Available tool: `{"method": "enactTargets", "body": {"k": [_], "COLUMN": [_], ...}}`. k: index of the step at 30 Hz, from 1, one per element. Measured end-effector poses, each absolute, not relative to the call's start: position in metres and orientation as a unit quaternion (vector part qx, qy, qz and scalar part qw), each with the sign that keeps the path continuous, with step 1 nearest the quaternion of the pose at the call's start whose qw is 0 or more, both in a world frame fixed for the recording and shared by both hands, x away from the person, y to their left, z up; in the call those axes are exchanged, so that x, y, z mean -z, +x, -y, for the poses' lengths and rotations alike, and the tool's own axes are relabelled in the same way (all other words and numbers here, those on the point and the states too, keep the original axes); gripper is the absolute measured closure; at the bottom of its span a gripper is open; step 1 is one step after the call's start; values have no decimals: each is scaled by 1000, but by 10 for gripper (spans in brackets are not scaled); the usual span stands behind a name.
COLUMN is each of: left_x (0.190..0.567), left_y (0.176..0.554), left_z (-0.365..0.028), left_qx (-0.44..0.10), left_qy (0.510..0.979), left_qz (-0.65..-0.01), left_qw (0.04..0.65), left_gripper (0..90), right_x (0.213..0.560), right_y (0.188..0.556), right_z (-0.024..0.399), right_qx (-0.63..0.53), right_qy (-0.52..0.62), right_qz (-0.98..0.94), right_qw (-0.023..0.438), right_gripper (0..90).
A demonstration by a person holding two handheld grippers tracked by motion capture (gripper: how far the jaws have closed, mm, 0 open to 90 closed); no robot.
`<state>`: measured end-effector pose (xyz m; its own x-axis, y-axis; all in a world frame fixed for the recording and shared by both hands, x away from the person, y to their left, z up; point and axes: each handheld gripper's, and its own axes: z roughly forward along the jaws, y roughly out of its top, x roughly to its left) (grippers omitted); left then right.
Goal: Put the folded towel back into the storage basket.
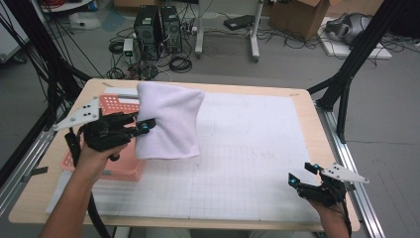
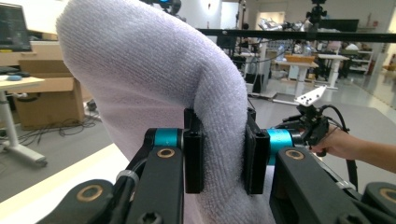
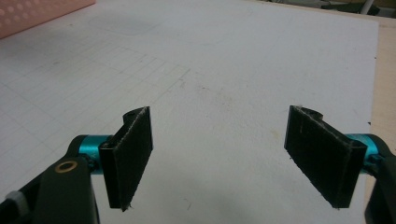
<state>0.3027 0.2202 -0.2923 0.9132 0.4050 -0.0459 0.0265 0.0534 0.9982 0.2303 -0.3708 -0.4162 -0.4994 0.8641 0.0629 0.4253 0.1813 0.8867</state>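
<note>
In the high view, the left gripper (image 1: 143,126) hangs over the left part of the bench (image 1: 307,134), above a pink basket (image 1: 116,106). Its fingers are clamped on the left edge of a white towel (image 1: 168,124), which is lifted off the surface and hangs in a broad fold, its lower hem just above the gridded white mat (image 1: 237,163) and beside the basket. The right gripper (image 1: 302,176) sits low at the near right corner of the mat, well apart from the towel, its fingers spread with nothing between them.

In the left gripper view, the two black fingers (image 2: 194,154) press from either side on a thick bunched fold of the towel (image 2: 149,79), which rises above them and curls over to the left. Behind, at the right, the person's other hand (image 2: 338,144) holds the right gripper (image 2: 310,123) near the bench edge.

In the right gripper view, the fingers (image 3: 130,154) stand wide apart over the bare mat (image 3: 224,70), holding nothing. A corner of the basket (image 3: 42,14) shows at the upper left, and a strip of the wooden bench (image 3: 385,84) runs down the right edge.
</note>
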Motion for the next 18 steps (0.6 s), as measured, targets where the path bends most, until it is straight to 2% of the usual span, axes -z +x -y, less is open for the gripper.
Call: {"method": "enactTargets", "body": {"k": [14,16,18], "left_x": [305,314,336], "left_y": [311,315,322], "left_z": [-300,-312,-330], "left_qx": [-145,-139,-132], "left_qy": [669,669,673], "left_qz": [-202,-226,-287], "left_qw": [700,694,669], "left_gripper": [745,740,738], "right_x": [415,416,416], "right_y": [232,232,232], "right_z": [362,360,358], "right_qx": [-457,-456,-454], "right_qy": [439,439,438], "right_qz": [-735,-736,-738], "right_qw": [241,240,238], "right_gripper": [225,225,225]}}
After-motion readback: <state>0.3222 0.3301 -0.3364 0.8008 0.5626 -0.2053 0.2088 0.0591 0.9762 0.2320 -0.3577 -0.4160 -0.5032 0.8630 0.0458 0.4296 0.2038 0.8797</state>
